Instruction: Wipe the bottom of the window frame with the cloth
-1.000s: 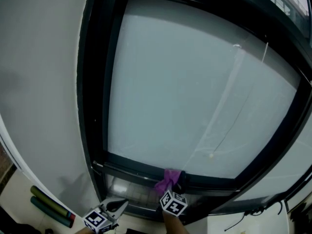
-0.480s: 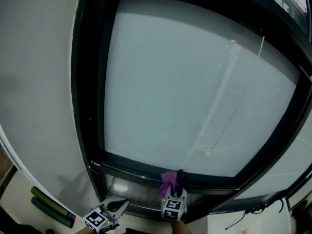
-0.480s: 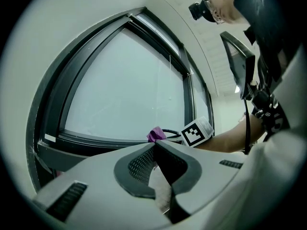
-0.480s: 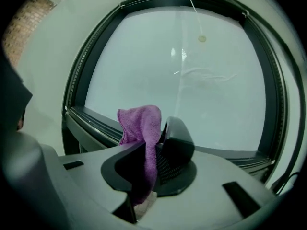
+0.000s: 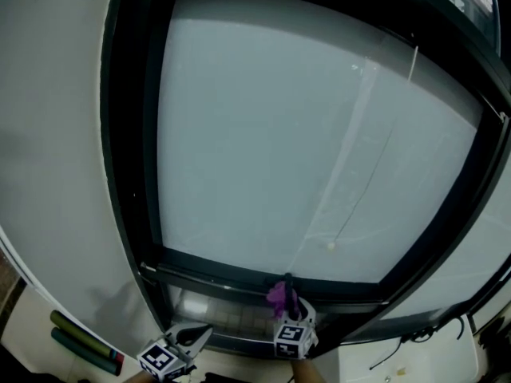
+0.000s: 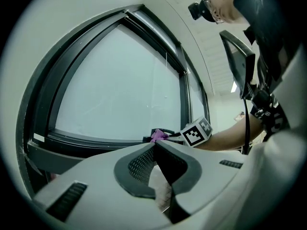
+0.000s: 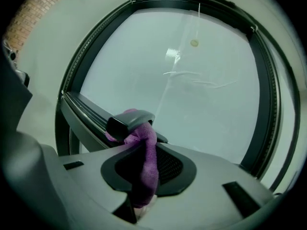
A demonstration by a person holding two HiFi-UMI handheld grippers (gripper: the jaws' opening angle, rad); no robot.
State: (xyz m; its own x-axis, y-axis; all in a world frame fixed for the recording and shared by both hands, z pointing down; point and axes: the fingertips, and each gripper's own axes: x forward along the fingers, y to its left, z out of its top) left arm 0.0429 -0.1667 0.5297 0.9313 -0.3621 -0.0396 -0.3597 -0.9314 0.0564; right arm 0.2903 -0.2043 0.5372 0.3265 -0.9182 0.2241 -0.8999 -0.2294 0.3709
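Only the left gripper view shows the person's forearm (image 6: 229, 136) behind the right gripper (image 5: 286, 303), whose jaws clamp the purple cloth (image 7: 145, 153) at the window frame's (image 5: 215, 271) bottom rail, low centre, while the left gripper (image 6: 154, 146), jaws together and empty, is half cut off at the head view's bottom edge.

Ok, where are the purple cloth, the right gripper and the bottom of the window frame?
purple cloth (image 7: 146, 162): right gripper view, fold hanging between the jaws.
right gripper (image 5: 285, 290): head view, jaw tips above its marker cube.
bottom of the window frame (image 5: 215, 279): head view, dark rail left of cloth.
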